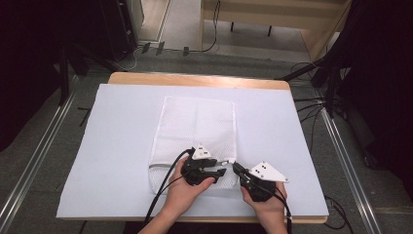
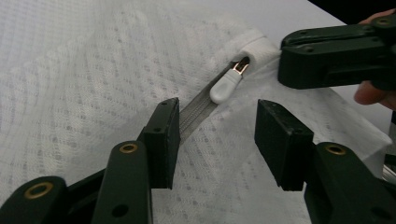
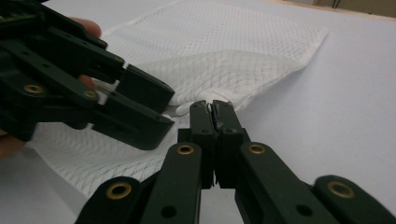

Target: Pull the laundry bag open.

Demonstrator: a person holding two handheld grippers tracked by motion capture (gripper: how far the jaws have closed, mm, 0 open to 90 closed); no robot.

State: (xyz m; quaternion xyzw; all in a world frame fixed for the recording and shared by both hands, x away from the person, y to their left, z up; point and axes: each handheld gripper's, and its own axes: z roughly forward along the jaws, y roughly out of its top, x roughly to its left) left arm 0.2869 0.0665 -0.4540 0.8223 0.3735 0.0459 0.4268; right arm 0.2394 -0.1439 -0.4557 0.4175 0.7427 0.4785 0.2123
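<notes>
A white mesh bag (image 1: 195, 124) lies flat on the white-covered table (image 1: 112, 146), its zipper along the near edge. In the left gripper view the white zipper pull (image 2: 225, 85) rests on the grey zipper tape, just beyond my left gripper (image 2: 218, 119). That gripper is open, its jaws either side of the tape and holding nothing. My right gripper (image 3: 212, 108) is shut on the bag's corner at the zipper end (image 2: 261, 46). Both grippers meet at the bag's near right corner, left gripper (image 1: 221, 171) and right gripper (image 1: 235, 167) almost tip to tip.
The table's wooden far edge (image 1: 195, 79) shows beyond the white sheet. Cables (image 1: 160, 190) trail from the left gripper over the bag's near edge. Black stands and floor cables (image 1: 311, 105) surround the table.
</notes>
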